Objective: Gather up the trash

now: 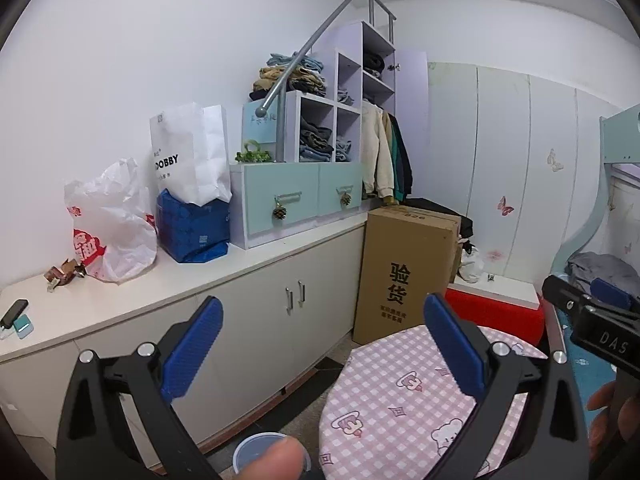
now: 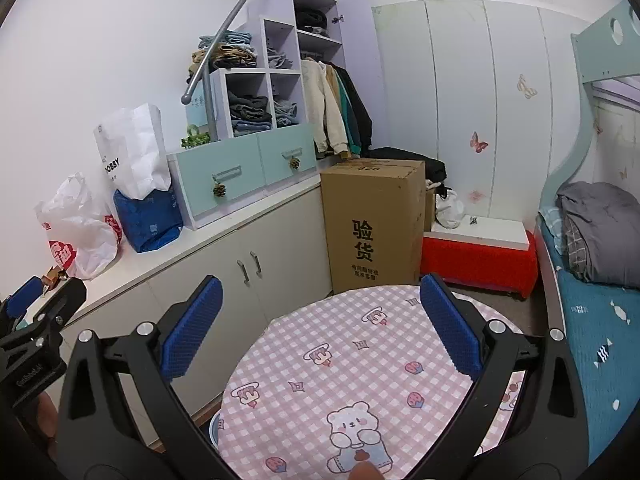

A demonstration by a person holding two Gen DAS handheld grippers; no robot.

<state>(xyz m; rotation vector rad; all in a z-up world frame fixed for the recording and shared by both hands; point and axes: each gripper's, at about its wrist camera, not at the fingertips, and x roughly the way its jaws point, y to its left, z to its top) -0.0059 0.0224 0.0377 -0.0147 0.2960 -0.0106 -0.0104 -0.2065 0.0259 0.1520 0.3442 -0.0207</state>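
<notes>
The white counter (image 1: pixel 168 280) runs along the wall above the cabinet doors, well beyond the round table with the pink checked cloth (image 2: pixel 360 360) over which both tools are held. The left gripper (image 1: pixel 320 344) and the right gripper (image 2: pixel 320 328) each have their blue fingers spread wide with nothing between them. The likely trash, a crumpled brown wrapper (image 1: pixel 64 272), lies on the counter just beside the red-and-white plastic bag (image 1: pixel 108 224), which in turn stands near the blue bag (image 1: pixel 192 228). I judge the main risk to be that a wide-open reach catches the loose plastic bag along with the wrapper, or pushes the light scrap along the smooth counter instead of pinching it. A phone (image 1: pixel 14 312) near the counter edge could also be knocked. The left view alone shows that phone and a small round container (image 1: pixel 260 452) low beside the table, perhaps a bin; the right view shows the bed (image 2: pixel 596 340), and only a sliver of the wrapper behind the other tool.
</notes>
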